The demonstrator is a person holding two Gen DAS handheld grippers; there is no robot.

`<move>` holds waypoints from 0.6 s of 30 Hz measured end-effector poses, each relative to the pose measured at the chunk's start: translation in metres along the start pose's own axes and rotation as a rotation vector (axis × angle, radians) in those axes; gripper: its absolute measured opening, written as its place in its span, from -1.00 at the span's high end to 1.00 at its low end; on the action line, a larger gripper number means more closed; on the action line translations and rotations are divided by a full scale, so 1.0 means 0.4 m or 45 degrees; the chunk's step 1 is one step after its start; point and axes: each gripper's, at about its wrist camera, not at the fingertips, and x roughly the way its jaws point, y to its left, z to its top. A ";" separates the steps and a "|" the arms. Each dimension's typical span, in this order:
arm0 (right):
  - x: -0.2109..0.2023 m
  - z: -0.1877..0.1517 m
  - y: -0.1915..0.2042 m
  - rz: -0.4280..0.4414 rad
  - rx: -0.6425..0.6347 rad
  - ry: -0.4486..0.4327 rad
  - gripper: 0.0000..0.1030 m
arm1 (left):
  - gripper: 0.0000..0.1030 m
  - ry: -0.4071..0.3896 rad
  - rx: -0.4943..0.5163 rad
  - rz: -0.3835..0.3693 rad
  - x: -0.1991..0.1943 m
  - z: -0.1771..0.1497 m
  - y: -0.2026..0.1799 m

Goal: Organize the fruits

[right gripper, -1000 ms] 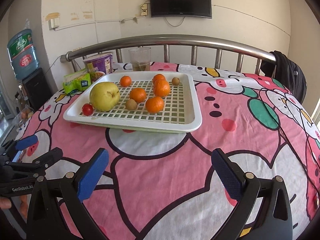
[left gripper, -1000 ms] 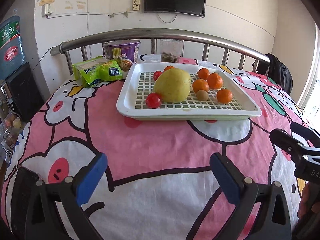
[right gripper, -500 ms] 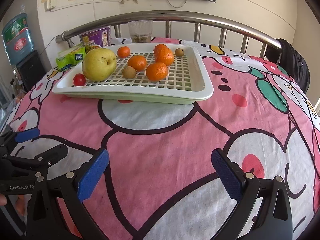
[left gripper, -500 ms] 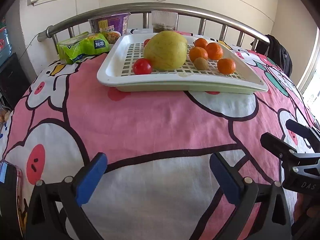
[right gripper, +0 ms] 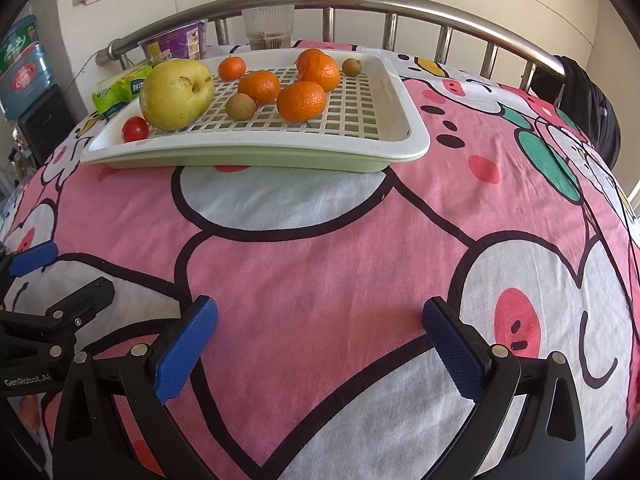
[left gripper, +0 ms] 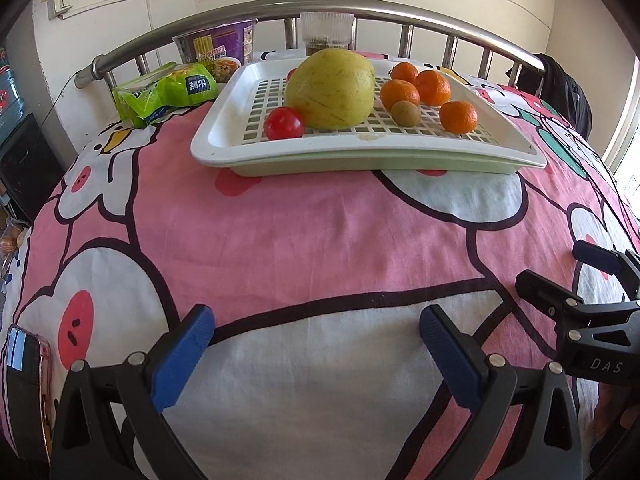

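Note:
A white slatted tray (left gripper: 352,142) (right gripper: 404,120) lies on the pink cartoon bedspread. It holds a big yellow pear (left gripper: 331,89) (right gripper: 176,94), a red tomato (left gripper: 283,123) (right gripper: 135,129), several oranges (left gripper: 458,117) (right gripper: 301,101) and small brown fruits (left gripper: 405,113) (right gripper: 240,106). My left gripper (left gripper: 316,354) is open and empty, low over the bedspread well short of the tray. My right gripper (right gripper: 320,346) is open and empty, likewise short of the tray. Each gripper shows at the edge of the other's view.
Behind the tray stand a purple noodle cup (left gripper: 218,50), a green snack bag (left gripper: 166,92) and a clear glass (left gripper: 327,34), in front of the steel bed rail (left gripper: 360,4). A phone (left gripper: 24,364) lies at the bed's left edge. A black bag (right gripper: 592,112) hangs at right.
Both grippers have moved forward and lower toward the tray, which looks larger and nearer. Both stay open and empty.

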 end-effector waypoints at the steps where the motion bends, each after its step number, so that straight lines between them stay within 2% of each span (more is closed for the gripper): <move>1: 0.000 0.000 -0.002 -0.002 0.004 0.000 -1.00 | -1.00 0.000 0.001 0.001 0.000 0.000 0.000; 18: 0.002 0.002 -0.001 -0.007 0.009 0.003 -1.00 | -1.00 0.001 0.005 -0.006 0.008 0.006 0.007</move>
